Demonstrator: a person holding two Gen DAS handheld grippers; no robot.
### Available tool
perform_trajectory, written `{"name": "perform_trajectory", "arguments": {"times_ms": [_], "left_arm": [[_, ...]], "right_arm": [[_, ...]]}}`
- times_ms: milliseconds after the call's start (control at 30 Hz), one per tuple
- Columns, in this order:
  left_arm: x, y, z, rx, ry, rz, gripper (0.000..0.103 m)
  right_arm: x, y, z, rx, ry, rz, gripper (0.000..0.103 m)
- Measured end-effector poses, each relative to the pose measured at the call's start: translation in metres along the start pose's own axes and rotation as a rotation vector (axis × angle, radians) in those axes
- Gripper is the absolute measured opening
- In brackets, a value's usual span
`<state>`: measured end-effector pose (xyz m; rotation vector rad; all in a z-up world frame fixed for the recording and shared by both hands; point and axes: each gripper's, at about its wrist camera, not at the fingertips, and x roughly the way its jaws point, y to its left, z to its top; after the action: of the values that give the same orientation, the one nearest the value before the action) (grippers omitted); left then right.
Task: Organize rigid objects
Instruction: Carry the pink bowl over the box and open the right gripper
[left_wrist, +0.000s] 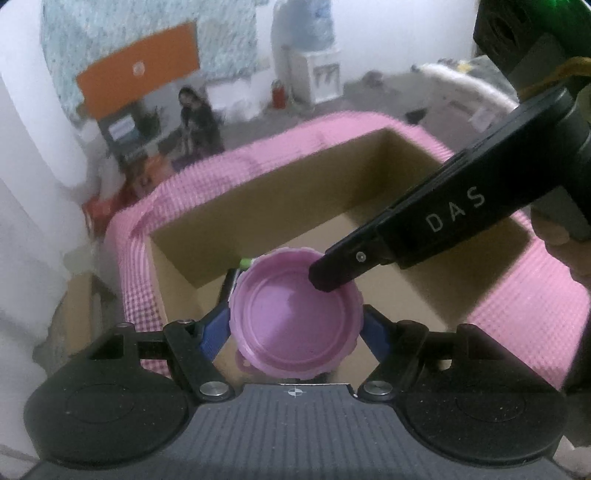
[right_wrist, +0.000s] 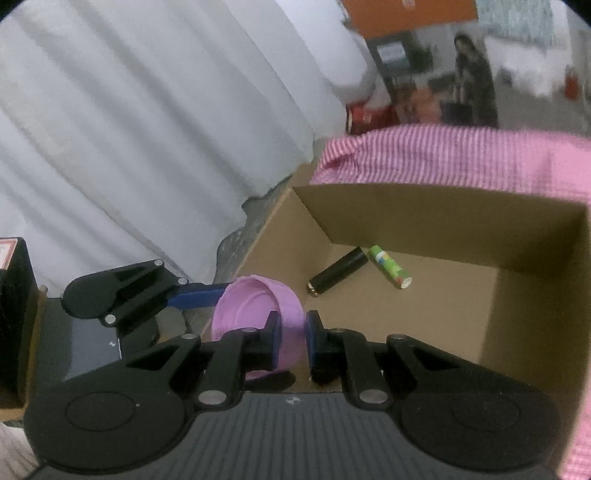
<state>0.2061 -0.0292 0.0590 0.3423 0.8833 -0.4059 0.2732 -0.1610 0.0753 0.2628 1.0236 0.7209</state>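
Note:
A pink plastic lid (left_wrist: 295, 314) is held over the open cardboard box (left_wrist: 258, 206). My left gripper (left_wrist: 295, 325) grips it across its width with blue pads on both sides. My right gripper (right_wrist: 291, 332) is closed on the lid's rim (right_wrist: 284, 325), one finger inside and one outside; it shows in the left wrist view as a black finger (left_wrist: 332, 273) reaching in from the right. In the box lie a black cylinder (right_wrist: 338, 271) and a green tube (right_wrist: 389, 266).
A pink checked cloth (left_wrist: 517, 295) drapes over the box's rim. White fabric (right_wrist: 147, 129) hangs left of the box. A black box (right_wrist: 14, 314) stands at the far left. A person and room clutter sit in the background.

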Motion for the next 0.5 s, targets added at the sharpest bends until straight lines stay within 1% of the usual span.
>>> {"name": "perform_trajectory", "arguments": {"times_ms": [100, 200, 233, 300, 367, 500], "left_arm": [[0.016, 0.009, 0.002, -0.008, 0.04, 0.008, 0.074], [0.02, 0.013, 0.0, 0.007, 0.056, 0.029, 0.074], [0.022, 0.014, 0.0, 0.014, 0.06, 0.033, 0.075], [0.022, 0.013, 0.0, 0.028, 0.063, 0.031, 0.081], [0.022, 0.015, 0.0, 0.038, 0.06, 0.035, 0.084], [0.022, 0.014, 0.0, 0.046, 0.066, 0.048, 0.084]], "right_arm": [[0.021, -0.014, 0.01, 0.038, 0.05, 0.021, 0.015], [0.04, -0.028, 0.017, 0.08, 0.097, 0.046, 0.015], [0.044, -0.03, 0.018, 0.091, 0.109, 0.053, 0.014], [0.055, -0.037, 0.019, 0.106, 0.141, 0.066, 0.015], [0.066, -0.039, 0.02, 0.114, 0.173, 0.063, 0.015], [0.09, -0.043, 0.017, 0.126, 0.247, 0.044, 0.015]]}}
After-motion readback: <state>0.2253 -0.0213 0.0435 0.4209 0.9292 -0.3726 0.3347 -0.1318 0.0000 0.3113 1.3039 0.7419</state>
